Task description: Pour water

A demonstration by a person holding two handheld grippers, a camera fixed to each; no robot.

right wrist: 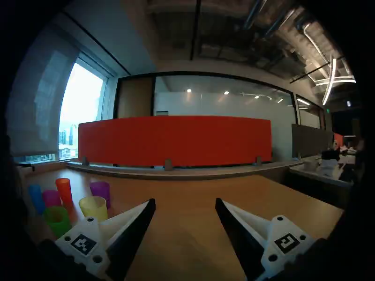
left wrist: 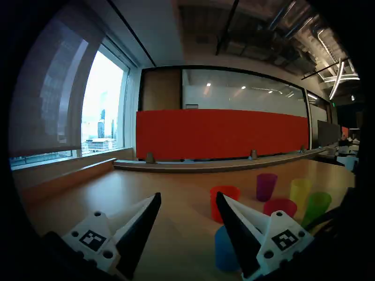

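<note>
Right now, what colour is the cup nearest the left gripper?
Blue. That cup shows best in the left gripper view, low down beside a finger.

— Left gripper, condition?
— Spread wide. Its 2 fingers run forward from the lower corners of the left gripper view. The dark inner faces are turned toward each other, and the tips are well apart and level with one another. Each white finger base carries 1 square marker.
— Right gripper?
— Same condition in the right gripper view: its 2 fingers are parted wide, tips level, pointing straight ahead. Again 1 square marker on each white base.
— Attitude?
— Both grippers sit level, rolled to neither side, aimed roughly horizontally.
</note>
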